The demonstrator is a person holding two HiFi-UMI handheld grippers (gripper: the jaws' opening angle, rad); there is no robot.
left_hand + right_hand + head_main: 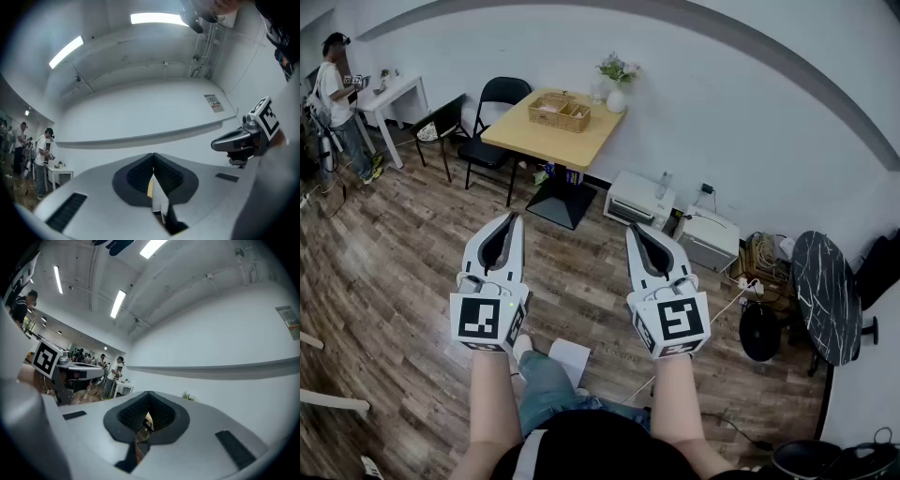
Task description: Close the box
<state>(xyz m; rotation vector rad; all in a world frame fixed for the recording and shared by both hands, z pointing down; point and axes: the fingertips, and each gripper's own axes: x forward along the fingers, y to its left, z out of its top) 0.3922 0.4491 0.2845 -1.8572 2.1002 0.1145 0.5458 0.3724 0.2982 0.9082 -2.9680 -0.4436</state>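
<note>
Head view alone is showing a square yellow wooden worktop point(551, 131) carrying a woven basket point(560, 112); gripper views are showing ceiling strip lights point(154, 18). The left claw point(514, 217) and right claw point(630, 228) are hanging fully closed, empty.

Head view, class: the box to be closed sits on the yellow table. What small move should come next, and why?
Probably a step forward toward the yellow table. The wicker box on it lies far across the wooden floor, well beyond both grippers. The left gripper and right gripper are shut, empty and touching nothing.
</note>
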